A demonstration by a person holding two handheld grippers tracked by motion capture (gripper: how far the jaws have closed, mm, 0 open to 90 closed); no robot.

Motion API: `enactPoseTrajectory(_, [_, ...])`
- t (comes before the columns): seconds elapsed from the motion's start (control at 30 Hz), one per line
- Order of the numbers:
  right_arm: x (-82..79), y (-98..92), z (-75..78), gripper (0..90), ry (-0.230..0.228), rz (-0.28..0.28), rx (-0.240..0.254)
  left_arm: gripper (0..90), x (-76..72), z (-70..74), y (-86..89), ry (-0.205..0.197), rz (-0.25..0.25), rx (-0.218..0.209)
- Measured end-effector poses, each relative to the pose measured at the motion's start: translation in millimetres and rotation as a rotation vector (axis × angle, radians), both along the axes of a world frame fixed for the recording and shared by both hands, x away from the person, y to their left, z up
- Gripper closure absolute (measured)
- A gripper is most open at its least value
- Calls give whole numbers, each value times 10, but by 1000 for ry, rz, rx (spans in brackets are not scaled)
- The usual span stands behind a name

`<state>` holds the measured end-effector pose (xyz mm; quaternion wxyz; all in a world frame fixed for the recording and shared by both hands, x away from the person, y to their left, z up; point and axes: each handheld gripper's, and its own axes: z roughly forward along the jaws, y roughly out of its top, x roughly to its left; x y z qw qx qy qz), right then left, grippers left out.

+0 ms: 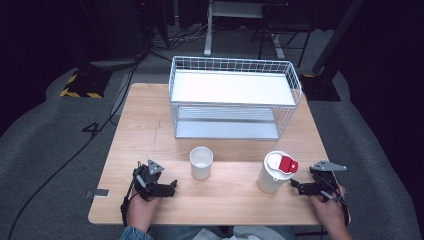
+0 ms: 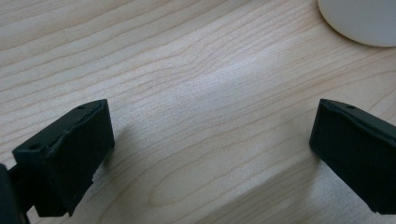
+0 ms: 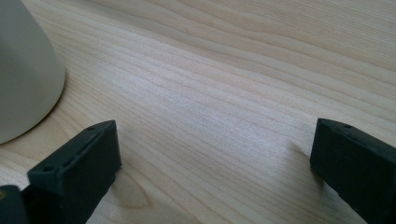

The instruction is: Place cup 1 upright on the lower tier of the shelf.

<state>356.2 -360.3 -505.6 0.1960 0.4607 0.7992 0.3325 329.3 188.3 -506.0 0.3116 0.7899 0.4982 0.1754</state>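
Observation:
A plain white cup [image 1: 201, 162] stands open-topped near the middle front of the wooden table [image 1: 145, 130]. To its right stands a taller white tumbler with a red and white lid [image 1: 274, 171]. My left gripper [image 1: 167, 188] rests low on the table at the front left, jaws wide apart with only bare wood between them [image 2: 212, 140]; the cup's base [image 2: 362, 21] shows at the upper right of the left gripper view. My right gripper [image 1: 300, 186] lies just right of the tumbler, open and empty [image 3: 215, 154]; the tumbler's side [image 3: 23, 74] shows at the left of the right gripper view.
A white wire basket shelf [image 1: 235, 97] with a white upper deck and a lower tray stands at the back of the table. Beyond the table lie grey floor, cables and a yellow-black striped base [image 1: 80, 85]. Bare wood lies between cup and tumbler.

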Motion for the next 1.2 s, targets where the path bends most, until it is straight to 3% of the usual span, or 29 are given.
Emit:
enactPoseTrajectory(0.17, [-1,1,-1,7,2,-5,-1,2,5,9,-9,8,6,-6])
enactPoseTrajectory(0.37, [2,1,-2,4,3,-6,-2,2,0,42,6,3,1,-49])
enactPoseTrajectory(0.5, [3,0,-3,4,2,-6,-2,2,-49,134,-15,-58,-22,-69])
enactPoseTrajectory(0.6, [3,0,-3,4,2,-6,-2,2,-71,174,-33,-77,-28,-92])
enactPoseTrajectory(0.7, [3,0,-2,4,3,-6,-2,0,-93,237,-69,-101,-47,-82])
enactPoseTrajectory(0.8, [3,0,-3,4,2,-6,-2,0,-130,304,-135,-136,-69,-121])
enactPoseTrajectory(0.97, [2,1,-2,4,3,-7,-2,0,-168,369,-199,-160,-94,-144])
enactPoseTrajectory(1.17, [3,1,-2,4,3,-6,-2,0,-227,416,-286,-229,-135,-193])
enactPoseTrajectory(1.2, [3,0,-3,4,2,-6,-2,0,-229,421,-317,-250,-158,-219])
